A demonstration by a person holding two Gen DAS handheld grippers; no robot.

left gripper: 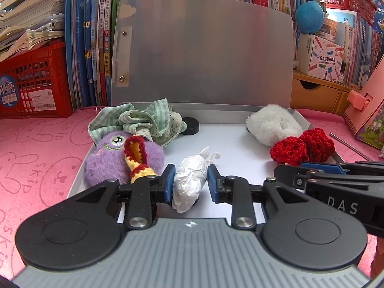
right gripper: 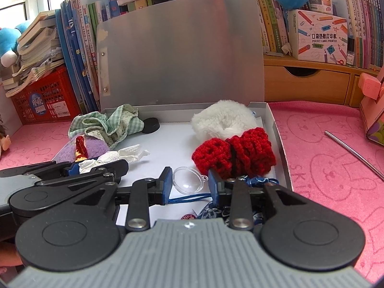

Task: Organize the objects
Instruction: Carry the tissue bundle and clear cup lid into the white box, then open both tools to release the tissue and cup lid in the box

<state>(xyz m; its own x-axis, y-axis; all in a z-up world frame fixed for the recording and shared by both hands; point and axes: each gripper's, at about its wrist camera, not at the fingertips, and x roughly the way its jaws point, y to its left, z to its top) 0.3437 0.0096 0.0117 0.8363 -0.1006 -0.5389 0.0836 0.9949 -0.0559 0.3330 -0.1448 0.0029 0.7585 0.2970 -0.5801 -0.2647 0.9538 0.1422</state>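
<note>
My left gripper (left gripper: 190, 183) is shut on a crumpled white plastic bundle (left gripper: 189, 182) just above the floor of the open white box (left gripper: 230, 144). My right gripper (right gripper: 189, 183) is shut on a clear plastic capsule (right gripper: 188, 180) over the box's front right part. In the box lie a purple plush monster (left gripper: 108, 160) with a red-and-yellow crochet piece (left gripper: 136, 156), a green checked cloth (left gripper: 139, 120), a black disc (left gripper: 190, 126), a white fluffy item (right gripper: 223, 120) and a red crochet bow (right gripper: 235, 156). A blue patterned pouch (right gripper: 216, 212) with a cord lies under the right gripper.
The box's translucent lid (left gripper: 204, 55) stands upright at the back. Around the box is a pink mat (right gripper: 324, 168) with a metal rod (right gripper: 355, 153). A red crate (left gripper: 33, 84), rows of books, a wooden drawer unit (right gripper: 307, 84) and a pink box (left gripper: 367, 120) close it in.
</note>
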